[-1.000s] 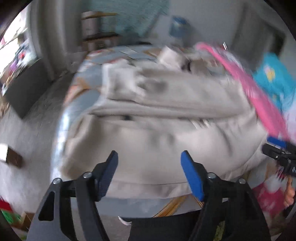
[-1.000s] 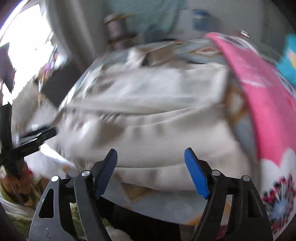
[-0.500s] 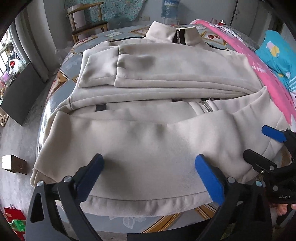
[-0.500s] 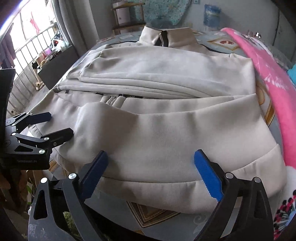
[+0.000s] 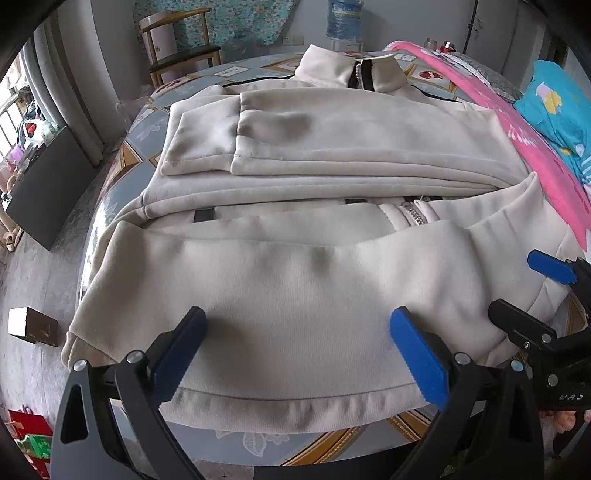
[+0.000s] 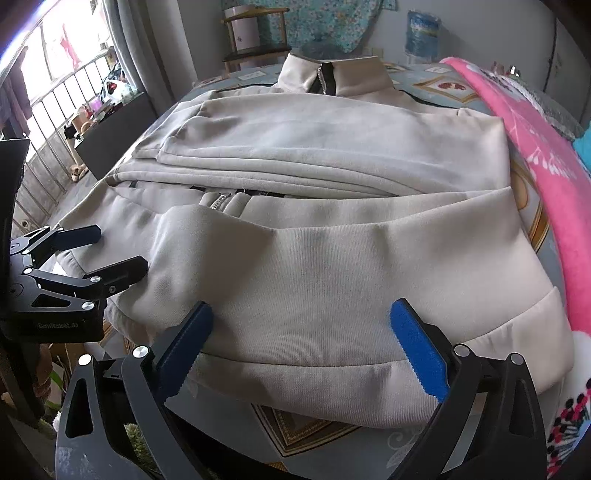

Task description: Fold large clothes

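A beige zip-up jacket lies spread on the table, collar far, sleeves folded across the chest, its near part doubled over in a loose fold. It also shows in the right wrist view. My left gripper is open and empty, low over the near hem on the left side. My right gripper is open and empty over the near hem on the right side. Each gripper shows in the other's view: the right one, the left one.
The jacket lies on a patterned blue-and-gold tablecloth. A pink blanket and a blue cloth lie along the right. A wooden chair and water bottle stand beyond. A dark cabinet and small box are on the left floor.
Both views were blurred with motion a second ago and are now steady. Both grippers have opened wider and settled low at the jacket's near hem; the jacket lies still.
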Tool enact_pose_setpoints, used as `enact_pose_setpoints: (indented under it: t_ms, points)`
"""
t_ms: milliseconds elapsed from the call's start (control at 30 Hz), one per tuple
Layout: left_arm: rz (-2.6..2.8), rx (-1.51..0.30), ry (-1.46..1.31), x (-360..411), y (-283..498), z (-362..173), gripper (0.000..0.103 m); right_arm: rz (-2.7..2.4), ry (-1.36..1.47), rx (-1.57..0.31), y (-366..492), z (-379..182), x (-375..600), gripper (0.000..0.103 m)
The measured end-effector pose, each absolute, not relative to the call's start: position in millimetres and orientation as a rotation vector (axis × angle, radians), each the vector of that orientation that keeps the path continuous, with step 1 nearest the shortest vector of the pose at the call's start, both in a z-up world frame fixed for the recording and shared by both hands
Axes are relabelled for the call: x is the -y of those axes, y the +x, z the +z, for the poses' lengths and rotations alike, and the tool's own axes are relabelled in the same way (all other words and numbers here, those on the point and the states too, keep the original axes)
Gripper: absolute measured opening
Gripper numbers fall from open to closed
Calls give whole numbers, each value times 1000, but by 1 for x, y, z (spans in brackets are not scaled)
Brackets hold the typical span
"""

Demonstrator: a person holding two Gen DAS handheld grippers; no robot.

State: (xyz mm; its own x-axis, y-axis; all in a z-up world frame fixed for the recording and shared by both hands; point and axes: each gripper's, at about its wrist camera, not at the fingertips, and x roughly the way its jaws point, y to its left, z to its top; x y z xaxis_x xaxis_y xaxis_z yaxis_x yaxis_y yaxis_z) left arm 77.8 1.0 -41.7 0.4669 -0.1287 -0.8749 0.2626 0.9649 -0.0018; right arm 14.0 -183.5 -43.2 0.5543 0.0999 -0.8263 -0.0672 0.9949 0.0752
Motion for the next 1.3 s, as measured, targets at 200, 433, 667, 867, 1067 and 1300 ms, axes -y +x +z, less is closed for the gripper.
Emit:
enact_pose_setpoints:
  t_ms: [200,433,667,867,1067,1300]
  points:
    - [-249,-1061,143,-1,79,-42,98,97,46,-967,14,-44,184,96]
    - [-263,-1036,152,-2,76,-43,98,88,67,-951,14,-44,186,96]
    - [-279,-1034,154,-3,77,-43,98,73,70,-934,12,-44,185,96]
    - [-291,-1035,156,-3,77,-43,98,75,63,-936,12,-44,184,96]
    - [-314,-1007,149,-6,76,-43,98,85,81,-938,12,-44,187,96]
    - [-365,-938,86,-16,66,-32,98,113,126,-954,13,-39,195,96]
